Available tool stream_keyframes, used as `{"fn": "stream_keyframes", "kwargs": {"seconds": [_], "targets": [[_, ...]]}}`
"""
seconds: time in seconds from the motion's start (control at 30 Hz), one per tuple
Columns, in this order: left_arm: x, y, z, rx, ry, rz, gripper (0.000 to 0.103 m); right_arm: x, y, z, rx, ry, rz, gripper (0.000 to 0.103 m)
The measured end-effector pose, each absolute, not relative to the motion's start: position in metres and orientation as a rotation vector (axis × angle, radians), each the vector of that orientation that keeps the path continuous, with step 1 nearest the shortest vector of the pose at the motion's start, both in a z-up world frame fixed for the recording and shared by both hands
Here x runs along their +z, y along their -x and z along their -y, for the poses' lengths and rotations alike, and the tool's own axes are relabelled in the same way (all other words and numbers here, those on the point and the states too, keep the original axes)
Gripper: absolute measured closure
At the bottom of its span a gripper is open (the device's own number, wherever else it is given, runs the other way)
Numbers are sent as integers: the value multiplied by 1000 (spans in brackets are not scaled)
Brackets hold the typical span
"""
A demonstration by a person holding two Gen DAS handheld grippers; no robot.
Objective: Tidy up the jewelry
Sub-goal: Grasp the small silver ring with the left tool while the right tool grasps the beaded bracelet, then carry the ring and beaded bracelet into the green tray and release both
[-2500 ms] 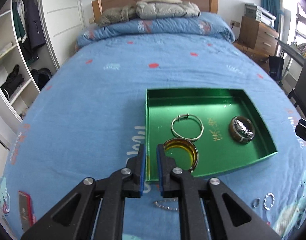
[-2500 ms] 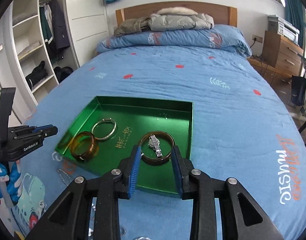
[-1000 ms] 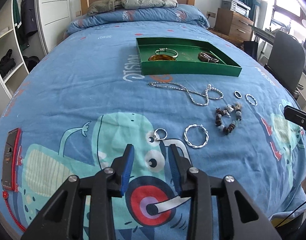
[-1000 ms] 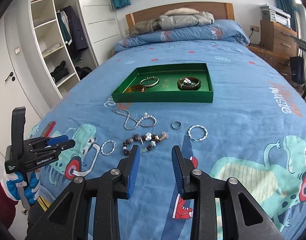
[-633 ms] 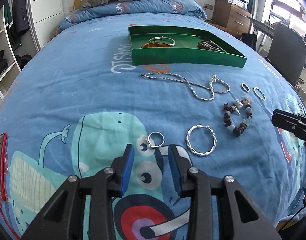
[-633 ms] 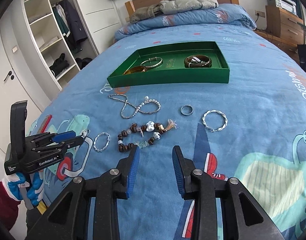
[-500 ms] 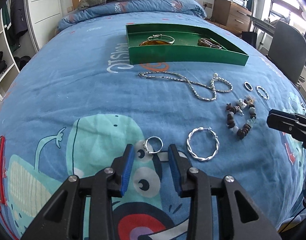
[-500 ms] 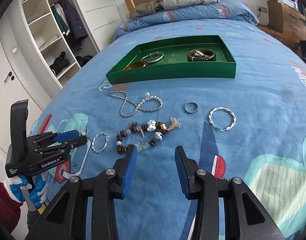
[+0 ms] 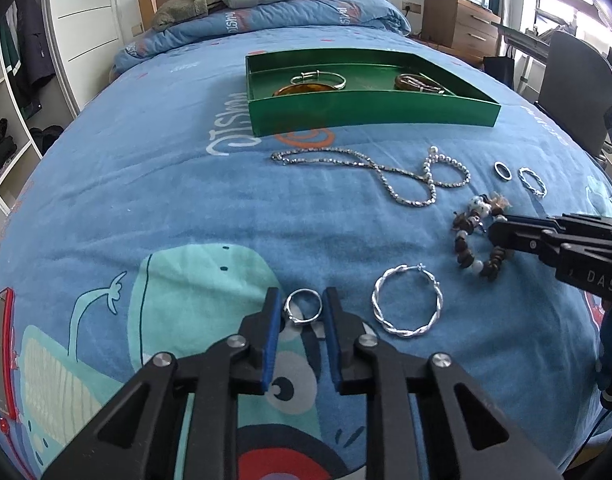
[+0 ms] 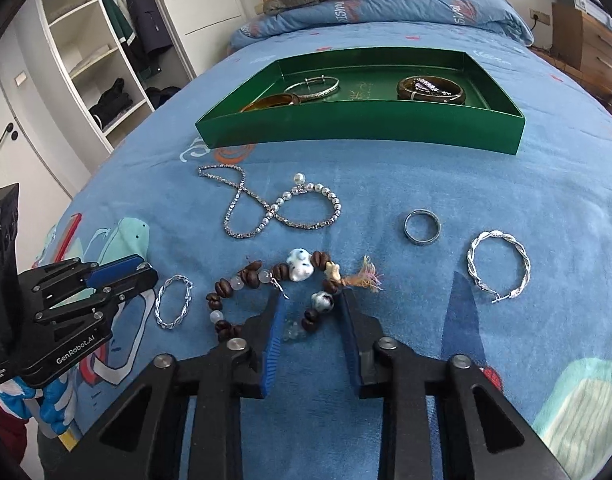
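A green tray on the blue bed holds an amber bangle, a silver bangle and a dark bangle with a watch. My left gripper is open, its fingers either side of a small silver ring lying on the quilt. My right gripper is open around the near part of a brown bead bracelet. A twisted silver hoop lies right of the left gripper.
A silver chain with pearls, a dark ring and a second twisted hoop lie loose on the quilt. A red phone lies at the left edge. A wardrobe stands left, a chair right.
Both grippers came back from the tray and dropped low toward the quilt. The left now straddles the small ring, the right the bead bracelet.
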State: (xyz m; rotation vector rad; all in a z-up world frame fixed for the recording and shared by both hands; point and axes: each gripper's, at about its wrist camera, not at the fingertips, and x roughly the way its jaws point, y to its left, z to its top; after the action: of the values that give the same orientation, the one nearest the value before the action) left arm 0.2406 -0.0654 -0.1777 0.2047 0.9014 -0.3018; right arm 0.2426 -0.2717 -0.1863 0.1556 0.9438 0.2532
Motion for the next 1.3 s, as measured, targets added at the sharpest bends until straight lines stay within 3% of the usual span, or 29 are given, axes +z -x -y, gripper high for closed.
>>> {"fn": "stream_keyframes", "kwargs": {"seconds": [0.33, 0.8, 1.3], "targets": [[-156, -223, 55, -279, -182, -882, 84, -167, -214, 272, 257, -170, -898, 93], [-87, -187, 44, -289, -167, -763, 84, -78, -157, 286, 256, -184, -710, 93], [-52, -264, 84, -344, -159, -705, 84, -24, -205, 326, 210, -167, -595, 93]]}}
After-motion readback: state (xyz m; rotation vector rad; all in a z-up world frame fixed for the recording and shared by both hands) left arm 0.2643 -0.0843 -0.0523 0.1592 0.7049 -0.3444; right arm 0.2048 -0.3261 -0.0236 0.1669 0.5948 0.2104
